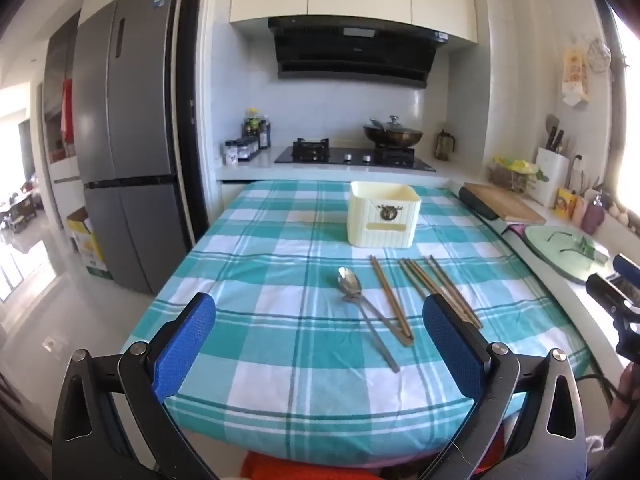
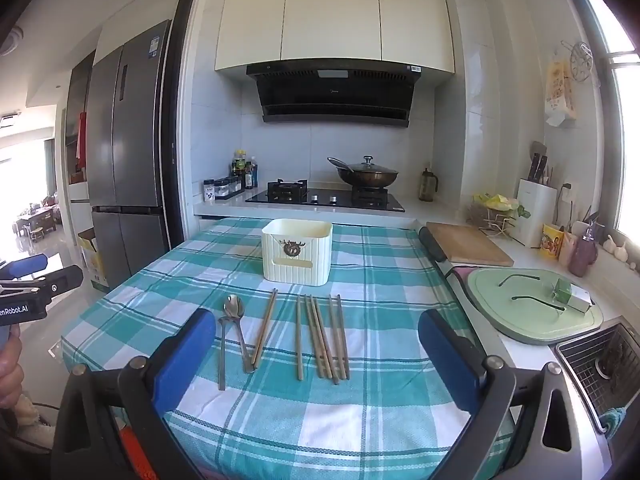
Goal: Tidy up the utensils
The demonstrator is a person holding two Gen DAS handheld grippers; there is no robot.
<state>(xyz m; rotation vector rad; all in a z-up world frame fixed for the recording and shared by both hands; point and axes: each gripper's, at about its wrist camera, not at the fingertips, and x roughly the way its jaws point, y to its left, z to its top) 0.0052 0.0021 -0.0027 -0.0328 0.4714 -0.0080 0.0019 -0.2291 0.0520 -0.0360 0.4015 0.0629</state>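
While both sets of jaws stand spread and empty over the near edge of the desk (image 2: 280,432), spoons (image 2: 234,332) lie at left and chopsticks (image 2: 324,340) at right, long axes running away toward the cream holder (image 2: 297,254). Judging by the views, the left gripper (image 1: 320,344) sits nearer the spoons, the right gripper (image 2: 312,356) nearer the chopsticks.

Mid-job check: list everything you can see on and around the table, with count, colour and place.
Ribbed plastic utensil box: one, cream, far middle of the checked teal tablecloth.
Metal spoons: two, silver, near left of the cloth.
Wooden chopsticks: about eight, brown, right of the spoons.
Wooden cutting board: one, tan, right counter.
Lidded wok: one, dark, on the stove.
Left gripper: blue pads, open.
Right gripper: blue pads, open.
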